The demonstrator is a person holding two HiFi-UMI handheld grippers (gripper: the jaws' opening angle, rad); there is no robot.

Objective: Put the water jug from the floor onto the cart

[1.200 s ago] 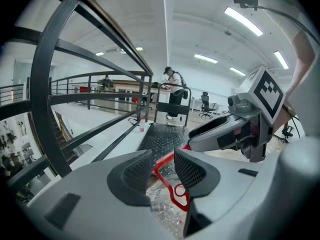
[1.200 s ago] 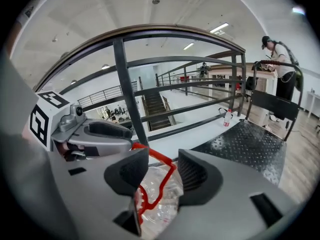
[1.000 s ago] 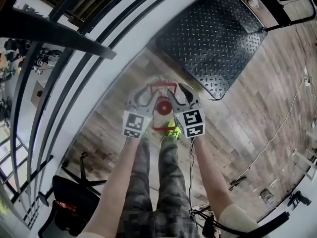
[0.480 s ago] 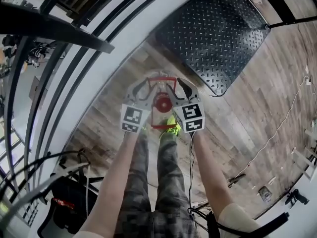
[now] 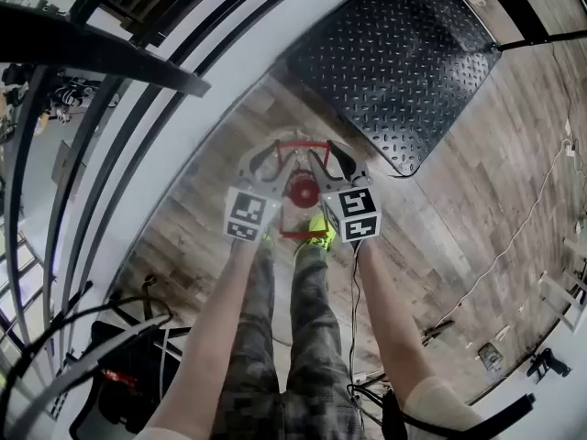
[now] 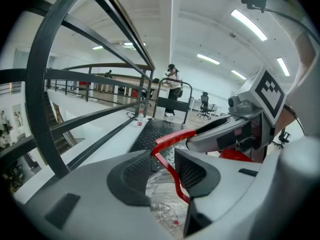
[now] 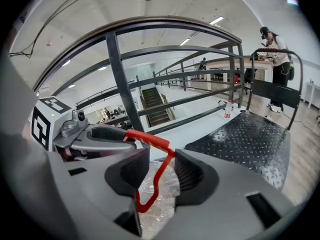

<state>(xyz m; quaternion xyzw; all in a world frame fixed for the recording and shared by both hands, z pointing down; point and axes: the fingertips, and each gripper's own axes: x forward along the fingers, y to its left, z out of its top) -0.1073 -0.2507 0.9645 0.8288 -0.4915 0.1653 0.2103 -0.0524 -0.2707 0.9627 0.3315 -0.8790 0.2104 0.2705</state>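
Both sets of jaws are clenched here. The left gripper (image 6: 167, 170) has its ribbed pads pinched on the thin red handle (image 6: 172, 139), and the right gripper (image 7: 161, 173) bites the same loop from the other side, so we've got the water jug (image 7: 161, 196) two-handed. The jug hangs under the grippers, its red cap (image 5: 301, 192) showing between them in the head view. It's over the wood floor (image 5: 459, 209), right by the near corner of the cart (image 5: 394, 58), though whether its base is clear of the boards we can't tell. We'd judge this a heavy load if it's full, with a thin, crinkly clear wall that would dent under a squeeze, so the stiff handle is the place to hold, not the body. That rod is narrow and smooth, mind, and could slide or swing in the pads, so we want both grips level. Beyond, the cart's diamond-plate deck sits low, with the black railing (image 5: 119, 71) running along the left.
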